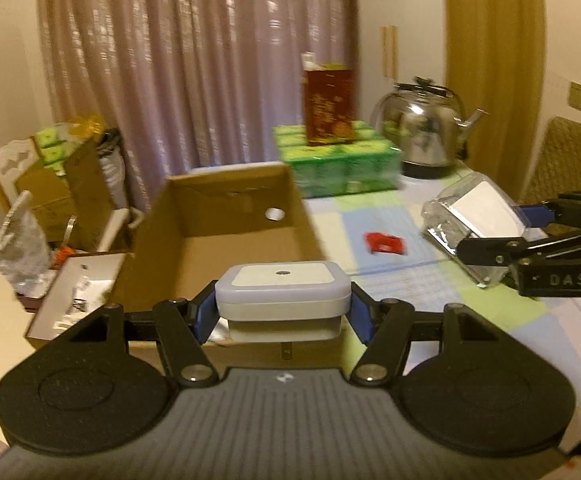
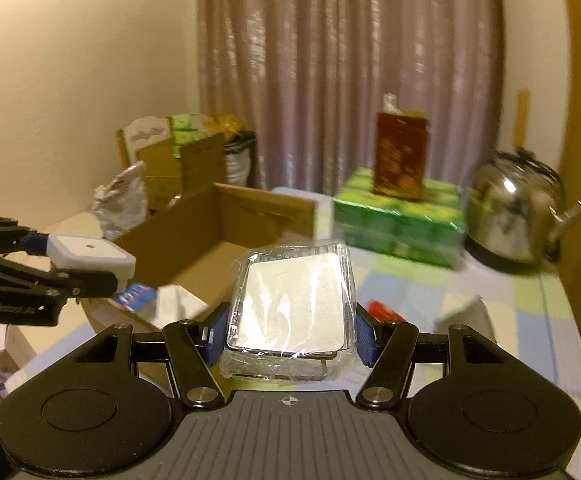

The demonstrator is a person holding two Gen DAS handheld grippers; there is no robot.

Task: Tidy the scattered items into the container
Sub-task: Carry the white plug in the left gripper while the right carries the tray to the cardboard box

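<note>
two loads near the box rim

a curtained room, a checked tablecloth [image 2: 510, 320] crowded with a kettle [image 2: 518, 216] and green packs [image 2: 398, 220]. the left gripper [image 1: 282, 312] is clamped on a white square box [image 1: 282, 292], hanging just over the near rim of the cardboard box [image 1: 226, 216], which opens ahead of it. the right gripper [image 2: 286, 332] is clamped on a plastic-wrapped case [image 2: 290, 304]; the container lies ahead and to its left. risks, as i judge them: slick wrap slipping between the pads, a release onto the rim, or the two grippers colliding above the opening. a red packet [image 1: 384, 243] waits on the cloth.
</note>
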